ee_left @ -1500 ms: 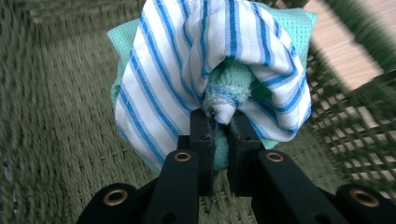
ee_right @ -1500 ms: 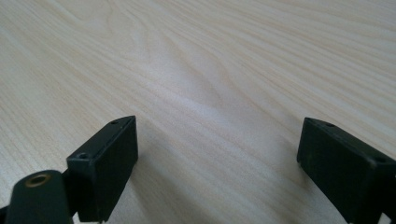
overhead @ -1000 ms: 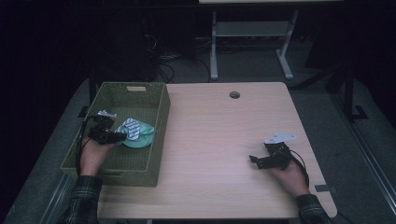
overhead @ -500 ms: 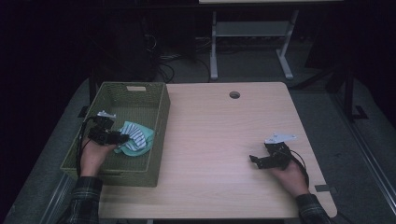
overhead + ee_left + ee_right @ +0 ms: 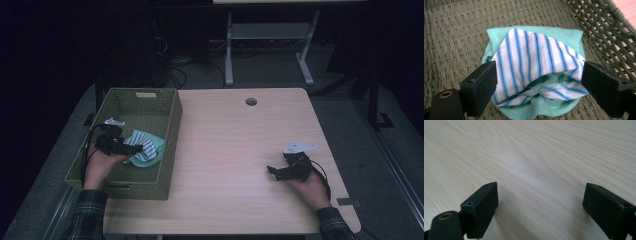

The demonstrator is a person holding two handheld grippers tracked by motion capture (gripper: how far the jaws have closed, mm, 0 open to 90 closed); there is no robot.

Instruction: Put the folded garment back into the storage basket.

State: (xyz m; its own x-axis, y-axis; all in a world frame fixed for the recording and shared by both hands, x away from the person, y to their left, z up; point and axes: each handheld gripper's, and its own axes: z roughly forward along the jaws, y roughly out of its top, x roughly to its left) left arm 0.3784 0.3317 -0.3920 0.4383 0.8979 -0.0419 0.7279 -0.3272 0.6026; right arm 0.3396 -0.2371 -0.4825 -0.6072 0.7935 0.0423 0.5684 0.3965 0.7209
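At six o'clock of the high view, two forearms reaching in. Toward four o'clock, right gripper (image 5: pixel 281 170) resting on the bare table (image 5: pixel 235 150), jaws spread wide with nothing between them, well apart from any cloth. At eight o'clock, left gripper (image 5: pixel 131 147) inside the green woven basket (image 5: pixel 170 131), jaws just opened wide, pads standing clear at either side of the striped cloth (image 5: pixel 534 62). Straight ahead of those jaws, at twelve o'clock in the left gripper view, striped cloth bunched atop a mint-green cloth (image 5: pixel 564 36), both lying on the basket floor close to the wall at two o'clock; no clear long axis, a rounded heap. Judged released, so next a straight pull back toward six o'clock, left hand far the nearer. Basket otherwise holding nothing else visible
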